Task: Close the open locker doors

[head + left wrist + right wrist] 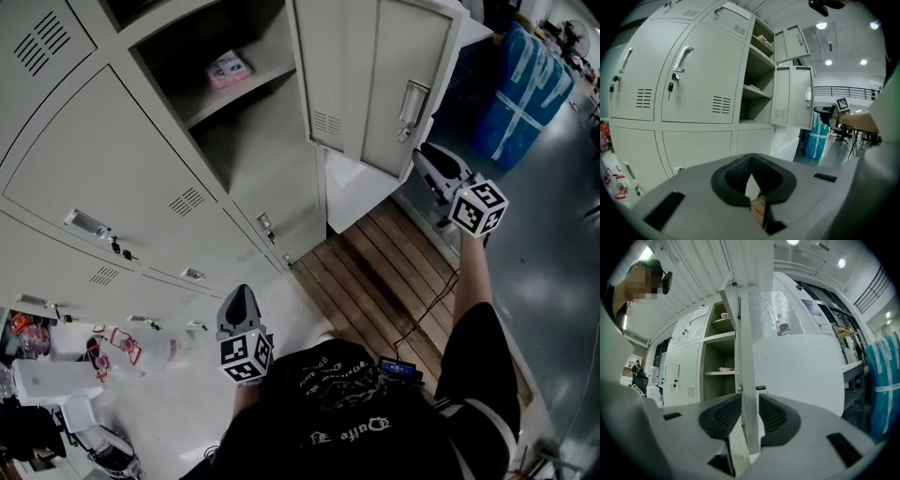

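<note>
Door edge (747,357) pinched by right claw (750,405); left claw (753,183) closed.

the print on the black shirt (342,412) is unreadable.

A wall of pale grey lockers (141,178) is seen along the left side of the room. In front of them, a strip of dark wooden planks (375,272) is laid on the ground. Beyond the planks, a smooth grey floor (553,234) is spread out, and light is reflected in it. A blue wrapped bundle (525,94), bound with white straps, is stood at the far end. Round ceiling lights (828,62) are lit overhead, and a dark railing (848,90) is seen along an upper level. A white ribbed ceiling (693,273) is shown in the right gripper view.
</note>
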`<state>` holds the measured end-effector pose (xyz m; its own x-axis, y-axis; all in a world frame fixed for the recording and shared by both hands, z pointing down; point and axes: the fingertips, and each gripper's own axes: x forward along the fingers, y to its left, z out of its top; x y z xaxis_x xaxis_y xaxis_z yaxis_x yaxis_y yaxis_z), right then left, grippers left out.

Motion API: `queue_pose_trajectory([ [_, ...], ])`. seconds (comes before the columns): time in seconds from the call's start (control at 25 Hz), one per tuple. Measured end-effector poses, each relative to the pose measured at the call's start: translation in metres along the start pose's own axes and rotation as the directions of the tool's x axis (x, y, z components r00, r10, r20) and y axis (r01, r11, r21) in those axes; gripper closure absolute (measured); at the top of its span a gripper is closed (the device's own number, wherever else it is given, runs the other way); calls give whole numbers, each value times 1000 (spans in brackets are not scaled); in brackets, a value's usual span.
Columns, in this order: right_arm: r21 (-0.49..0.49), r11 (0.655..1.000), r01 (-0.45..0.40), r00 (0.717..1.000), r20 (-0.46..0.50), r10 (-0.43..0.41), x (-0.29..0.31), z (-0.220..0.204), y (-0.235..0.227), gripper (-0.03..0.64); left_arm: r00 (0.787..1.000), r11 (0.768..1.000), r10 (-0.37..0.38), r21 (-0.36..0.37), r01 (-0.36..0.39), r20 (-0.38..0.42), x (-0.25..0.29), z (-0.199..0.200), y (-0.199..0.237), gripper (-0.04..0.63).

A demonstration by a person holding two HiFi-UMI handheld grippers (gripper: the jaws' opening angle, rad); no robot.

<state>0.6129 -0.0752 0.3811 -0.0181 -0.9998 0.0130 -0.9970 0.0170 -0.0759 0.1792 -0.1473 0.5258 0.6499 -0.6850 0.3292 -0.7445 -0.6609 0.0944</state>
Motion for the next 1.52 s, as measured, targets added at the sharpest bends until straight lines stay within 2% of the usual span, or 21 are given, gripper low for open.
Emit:
queue_pose_trajectory([
  [0.08, 12, 999, -34, 999, 1, 34, 2, 0, 3, 502, 1000, 1000, 1, -2, -1, -3, 0, -1, 2, 589],
  [0.44, -2, 999, -47, 999, -6, 47, 1, 0, 9, 503, 1000, 1000, 7, -5, -7, -12, -4, -7, 8, 589],
  [1.0, -51, 987, -156, 988, -29, 154, -2, 0, 63, 503, 1000, 1000, 1, -12, -1, -23, -17, -15, 13, 589],
  [1.32, -77, 956, -284, 959, -43, 282, 2, 4, 113, 518, 999, 999, 32, -21, -32, -24, -34, -21, 27, 589],
  [1.52, -42, 931, -362, 932, -12, 362, 9, 2, 139, 537, 999, 999, 38, -25, -39, -21, -40, -23, 28, 589],
])
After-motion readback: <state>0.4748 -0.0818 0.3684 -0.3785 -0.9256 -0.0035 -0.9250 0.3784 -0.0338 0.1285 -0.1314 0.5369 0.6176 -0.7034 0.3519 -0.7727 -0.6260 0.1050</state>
